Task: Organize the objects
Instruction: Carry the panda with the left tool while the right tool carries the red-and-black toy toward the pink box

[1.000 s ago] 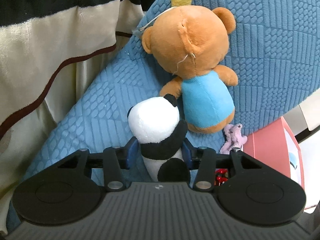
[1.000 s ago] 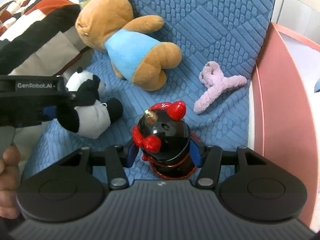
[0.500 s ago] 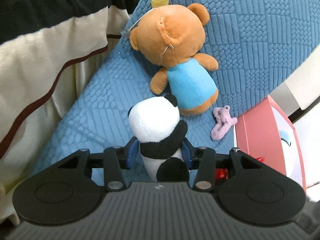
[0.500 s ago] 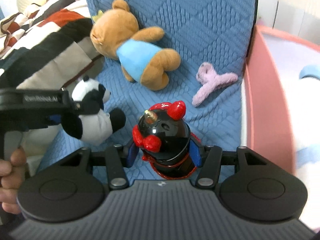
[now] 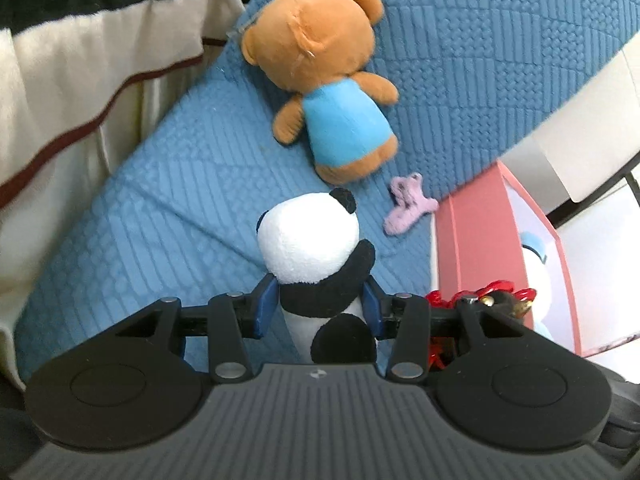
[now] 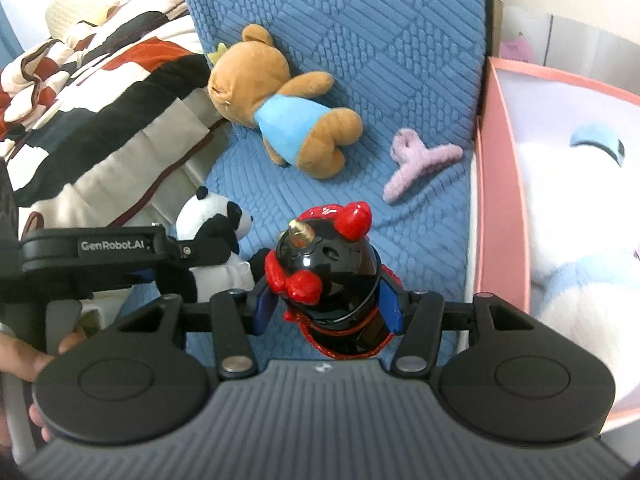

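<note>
My left gripper (image 5: 320, 304) is shut on a plush panda (image 5: 308, 240) and holds it above the blue cushion (image 5: 180, 184). My right gripper (image 6: 326, 304) is shut on a black and red toy figure (image 6: 324, 264) with a gold horn, held above the cushion beside the pink box (image 6: 500, 200). The panda (image 6: 212, 220) and the left gripper (image 6: 176, 260) show at the left of the right wrist view. The red toy (image 5: 480, 296) peeks past the left gripper's right side. A brown teddy bear in a blue shirt (image 5: 324, 80) (image 6: 280, 108) lies on the cushion.
A fluffy purple hair claw (image 6: 420, 160) (image 5: 404, 204) lies on the cushion near the pink box (image 5: 472, 248). A white and pale blue plush (image 6: 568, 208) lies inside the box. A striped blanket (image 6: 88, 100) (image 5: 80, 80) borders the cushion on the left.
Both grippers have pulled back and up from the cushion with their toys still held. The teddy bear and hair claw look farther away; the pink box and its plush have come into the right wrist view.
</note>
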The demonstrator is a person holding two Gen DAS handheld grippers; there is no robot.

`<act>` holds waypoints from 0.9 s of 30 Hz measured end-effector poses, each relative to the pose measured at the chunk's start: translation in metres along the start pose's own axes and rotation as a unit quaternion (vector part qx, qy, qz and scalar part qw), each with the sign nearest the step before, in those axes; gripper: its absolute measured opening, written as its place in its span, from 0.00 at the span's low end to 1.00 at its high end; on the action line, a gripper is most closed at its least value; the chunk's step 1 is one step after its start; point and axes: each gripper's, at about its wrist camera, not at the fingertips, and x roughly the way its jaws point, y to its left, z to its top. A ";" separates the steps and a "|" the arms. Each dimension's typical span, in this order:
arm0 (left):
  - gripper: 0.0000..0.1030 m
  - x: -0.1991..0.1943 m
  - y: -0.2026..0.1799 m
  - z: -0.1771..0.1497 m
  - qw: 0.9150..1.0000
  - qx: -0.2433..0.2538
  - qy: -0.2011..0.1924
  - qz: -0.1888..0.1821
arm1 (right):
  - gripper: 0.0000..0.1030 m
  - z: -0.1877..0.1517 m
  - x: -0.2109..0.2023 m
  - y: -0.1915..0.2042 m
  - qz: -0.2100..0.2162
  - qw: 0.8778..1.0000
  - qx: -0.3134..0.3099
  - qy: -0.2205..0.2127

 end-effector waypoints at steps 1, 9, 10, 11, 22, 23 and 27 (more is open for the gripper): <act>0.49 -0.001 -0.004 -0.002 1.000 0.001 0.001 0.000 | 0.55 -0.001 -0.003 -0.001 0.000 1.000 0.002 0.002; 0.48 -0.005 -0.027 -0.011 1.000 0.002 0.026 -0.015 | 0.55 0.000 -0.024 -0.008 -0.005 1.000 0.010 0.009; 0.48 -0.006 -0.031 -0.010 0.999 0.006 0.029 -0.016 | 0.55 0.002 -0.027 -0.009 -0.004 1.000 0.009 0.008; 0.48 -0.008 -0.035 -0.010 0.999 0.010 0.031 -0.016 | 0.55 0.004 -0.030 -0.009 -0.004 1.000 0.008 0.007; 0.48 -0.030 -0.088 -0.009 0.998 0.023 0.043 -0.028 | 0.55 0.027 -0.071 -0.027 0.004 0.999 0.042 -0.009; 0.48 -0.033 -0.094 -0.007 0.998 0.025 0.043 -0.028 | 0.55 0.029 -0.074 -0.030 0.005 0.999 0.044 -0.010; 0.48 -0.041 -0.119 0.000 0.998 0.041 0.044 -0.037 | 0.55 0.036 -0.087 -0.039 0.000 0.999 0.041 -0.019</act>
